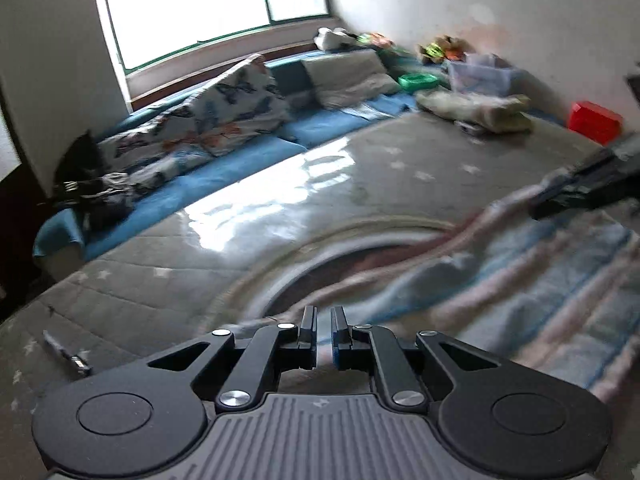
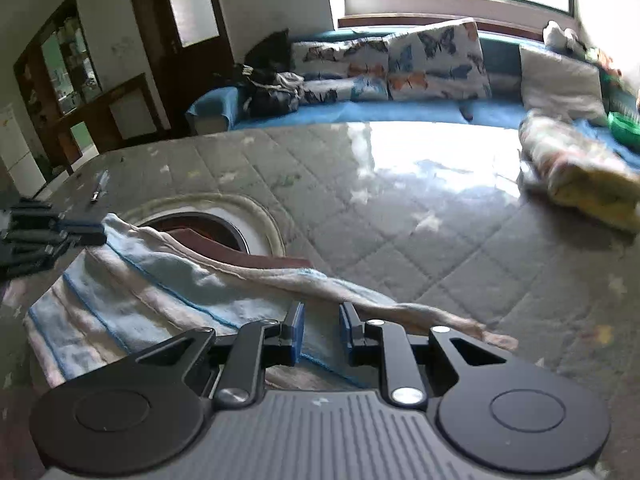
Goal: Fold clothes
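A pink, white and blue striped towel lies on the grey quilted table cover, partly over a round opening in the cover. My left gripper is shut on the towel's edge; it also shows at the left of the right wrist view, holding a corner. My right gripper is part open, its jaws either side of the towel's near edge and not pinching it; in the left wrist view it shows blurred at the right, at the towel's corner.
A pen lies on the cover at the left. A folded yellow and white cloth sits at the right. A blue couch with butterfly pillows stands behind. A red box sits at the far right.
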The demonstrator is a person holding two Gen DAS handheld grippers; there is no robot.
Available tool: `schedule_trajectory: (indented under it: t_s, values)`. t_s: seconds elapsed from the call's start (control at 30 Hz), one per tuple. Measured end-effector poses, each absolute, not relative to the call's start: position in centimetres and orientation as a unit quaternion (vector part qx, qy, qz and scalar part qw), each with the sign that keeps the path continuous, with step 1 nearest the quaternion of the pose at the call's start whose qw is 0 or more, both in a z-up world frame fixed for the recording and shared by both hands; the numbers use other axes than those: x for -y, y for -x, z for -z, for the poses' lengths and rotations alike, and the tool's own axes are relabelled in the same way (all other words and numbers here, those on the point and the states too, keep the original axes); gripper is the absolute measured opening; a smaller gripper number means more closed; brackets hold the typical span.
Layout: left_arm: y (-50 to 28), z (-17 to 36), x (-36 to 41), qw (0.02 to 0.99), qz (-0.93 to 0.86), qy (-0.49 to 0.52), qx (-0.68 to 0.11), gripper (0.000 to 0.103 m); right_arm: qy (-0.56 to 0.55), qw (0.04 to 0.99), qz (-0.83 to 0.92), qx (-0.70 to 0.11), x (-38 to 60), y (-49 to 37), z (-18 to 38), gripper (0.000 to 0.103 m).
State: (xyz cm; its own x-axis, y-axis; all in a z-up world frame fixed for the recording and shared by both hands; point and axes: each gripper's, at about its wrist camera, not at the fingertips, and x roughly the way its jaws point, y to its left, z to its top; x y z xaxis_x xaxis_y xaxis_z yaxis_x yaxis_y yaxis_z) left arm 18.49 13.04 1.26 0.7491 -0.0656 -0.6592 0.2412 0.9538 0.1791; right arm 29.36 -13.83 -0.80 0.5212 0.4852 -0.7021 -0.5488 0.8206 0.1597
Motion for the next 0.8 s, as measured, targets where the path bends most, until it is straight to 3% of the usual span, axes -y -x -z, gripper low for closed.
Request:
schedule_trajectory:
  t_s: [0.27,0.8]
  values:
    - [-22.3,1.8,-13.6,0.913,0.053,-0.126,-0.385,0.009,0.023,0.873,-0.278,-0.400,13.9,-30.3,2.3,0.019]
    - [-23.3,1.3,-11.8,0.915,0.083,-0.098,-0.383,0.009,0.058,0.862,-0.327,-0.384,8.5,-29.0,1.0,0.025]
